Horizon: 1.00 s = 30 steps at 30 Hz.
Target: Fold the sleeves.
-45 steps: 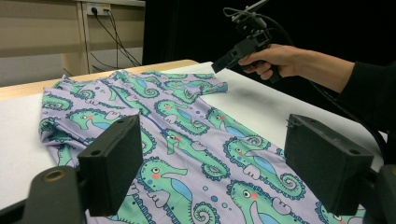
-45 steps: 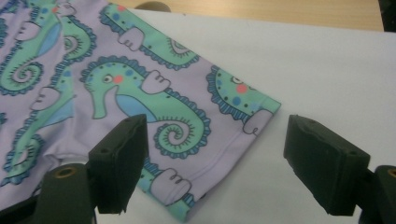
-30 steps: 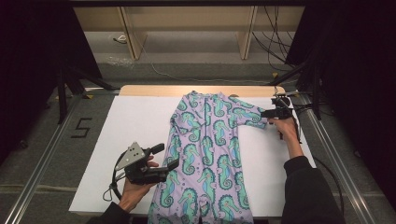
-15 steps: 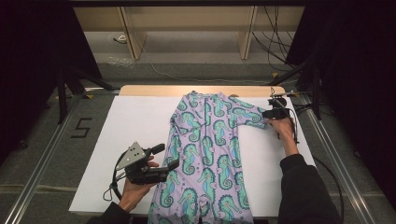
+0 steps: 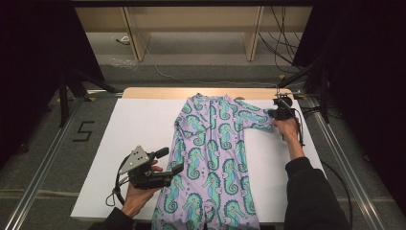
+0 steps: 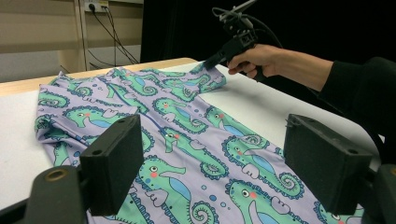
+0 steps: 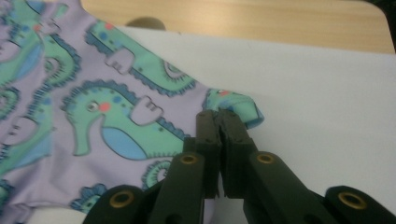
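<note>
My right tongs (image 7: pixel 218 122) have just closed, pinching the sleeve cuff (image 7: pixel 236 108) for folding; my left tongs (image 6: pixel 233 163) hover wide over the suit (image 5: pixel 215 158) on the bench (image 5: pixel 143 124).

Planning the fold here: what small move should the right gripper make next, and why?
Probably lift the sleeve cuff slightly and draw it inward over the garment: the right gripper has just closed on it, while the left gripper waits open.

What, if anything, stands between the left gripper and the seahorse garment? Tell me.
Nothing visible does. The left gripper hovers open at the left edge of the seahorse garment, with bare fabric ahead of its jaws. The right gripper is shut on the sleeve cuff, far across the garment.
</note>
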Motion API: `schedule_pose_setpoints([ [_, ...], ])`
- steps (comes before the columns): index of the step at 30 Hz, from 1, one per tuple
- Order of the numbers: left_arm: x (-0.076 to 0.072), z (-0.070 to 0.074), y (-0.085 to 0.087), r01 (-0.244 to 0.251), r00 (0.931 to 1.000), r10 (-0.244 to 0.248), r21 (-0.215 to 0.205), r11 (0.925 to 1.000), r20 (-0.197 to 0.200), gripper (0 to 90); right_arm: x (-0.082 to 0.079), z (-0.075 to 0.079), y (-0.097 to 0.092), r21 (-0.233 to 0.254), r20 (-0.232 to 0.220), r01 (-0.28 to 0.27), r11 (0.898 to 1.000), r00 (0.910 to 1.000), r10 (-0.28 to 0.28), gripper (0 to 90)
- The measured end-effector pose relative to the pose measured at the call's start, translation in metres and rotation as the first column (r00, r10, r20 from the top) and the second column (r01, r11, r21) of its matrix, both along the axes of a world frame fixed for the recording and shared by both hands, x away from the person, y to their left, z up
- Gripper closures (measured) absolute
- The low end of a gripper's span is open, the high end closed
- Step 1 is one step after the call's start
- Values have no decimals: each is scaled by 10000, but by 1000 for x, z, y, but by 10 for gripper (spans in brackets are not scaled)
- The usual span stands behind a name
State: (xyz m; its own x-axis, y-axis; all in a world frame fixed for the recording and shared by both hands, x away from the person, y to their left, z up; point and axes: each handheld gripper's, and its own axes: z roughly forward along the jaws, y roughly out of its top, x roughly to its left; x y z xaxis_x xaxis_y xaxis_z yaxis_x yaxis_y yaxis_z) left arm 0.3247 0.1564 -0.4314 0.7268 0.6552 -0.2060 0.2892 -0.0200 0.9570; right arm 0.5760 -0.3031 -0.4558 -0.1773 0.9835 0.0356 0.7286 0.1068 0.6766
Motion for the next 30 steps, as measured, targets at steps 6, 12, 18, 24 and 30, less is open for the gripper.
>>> schedule_pose_setpoints([
  [6,1,0,1,-40,10000,40,-40,10000,-28,198,2,22,17,-52,308,-348,9994,9989,350,880],
  [12,1,0,1,-41,10000,41,-30,10000,-52,199,7,47,50,-501,594,-935,9944,9936,964,880],
  [18,1,0,1,-52,10000,52,-26,10000,-47,199,10,59,85,-1206,629,-1612,9795,9835,1696,880],
  [24,1,0,2,-65,10000,65,-45,10000,-39,199,10,60,122,-1786,476,-2164,9598,9725,2281,880],
  [30,1,0,2,-64,10000,64,-22,10000,-54,200,11,54,153,-2089,297,-2548,9442,9634,2666,879],
])
